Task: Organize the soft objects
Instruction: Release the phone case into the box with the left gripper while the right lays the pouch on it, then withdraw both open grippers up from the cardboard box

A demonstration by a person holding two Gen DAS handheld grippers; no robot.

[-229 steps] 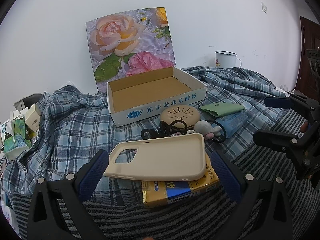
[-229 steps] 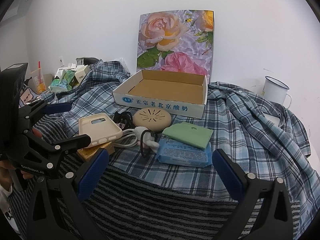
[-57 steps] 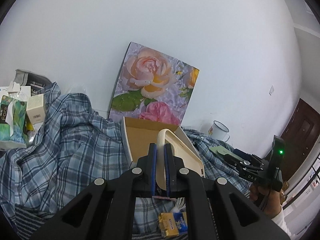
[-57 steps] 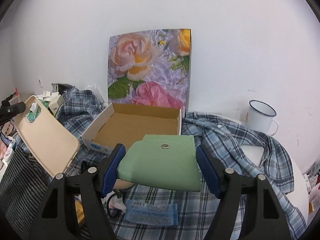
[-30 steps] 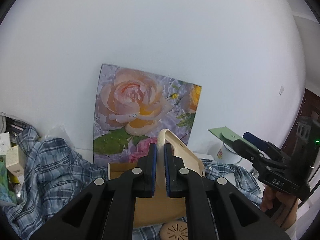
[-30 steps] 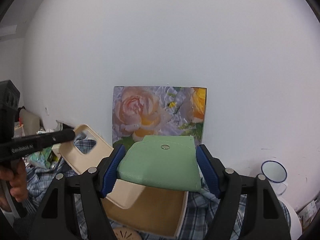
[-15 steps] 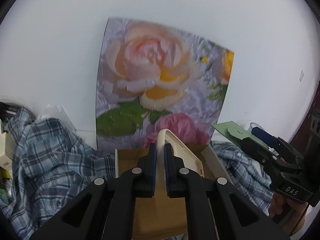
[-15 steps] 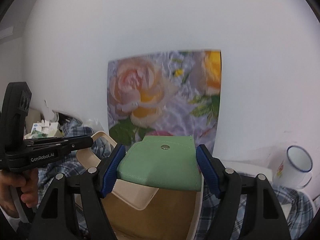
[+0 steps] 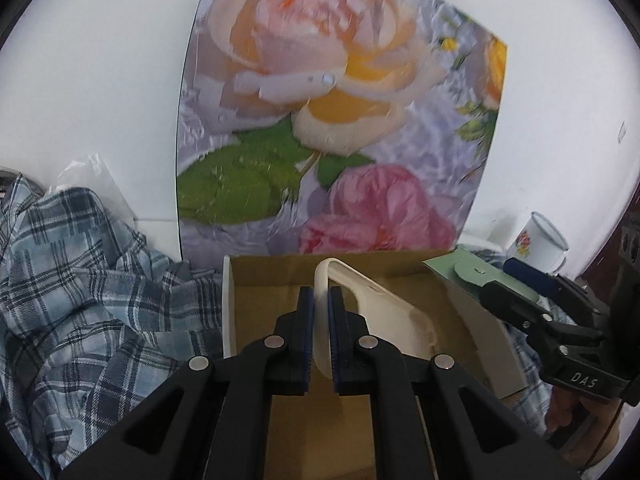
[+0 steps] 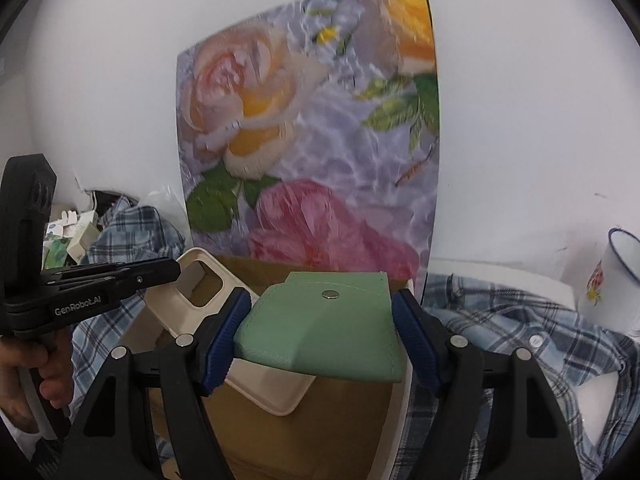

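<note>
Left wrist view first: my left tool (image 9: 321,300) is pinched tight on the rim of the cream phone case (image 9: 384,320), its blue pads (image 9: 306,312) pressed flat on either side. I hold the case on edge, and it slants down to the right inside the box (image 9: 264,360), over the brown cardboard floor; I cannot tell whether its low corner touches that floor. At the right edge of this view my right hand (image 9: 580,424) grips the other tool, which carries the green pouch (image 9: 464,270) above the box's right wall.

From the right wrist, my right tool (image 10: 320,316) stands at a middling width, clamped on the pouch (image 10: 324,328) by its two side edges. The pouch lies flat between the pads (image 10: 228,328), snap button up, over the near right part of the box (image 10: 304,440). Beneath and to the left of it the case (image 10: 200,300) shows its camera cut-out, held by the left tool (image 10: 176,272) in my left hand (image 10: 24,376).

Behind the box the lid (image 9: 332,120) stands upright against the white wall, printed with roses. A plaid shirt (image 9: 80,300) is bunched on the surface left of the box and spreads to its right too. Farther right, near the wall, stands a white mug (image 10: 616,280).
</note>
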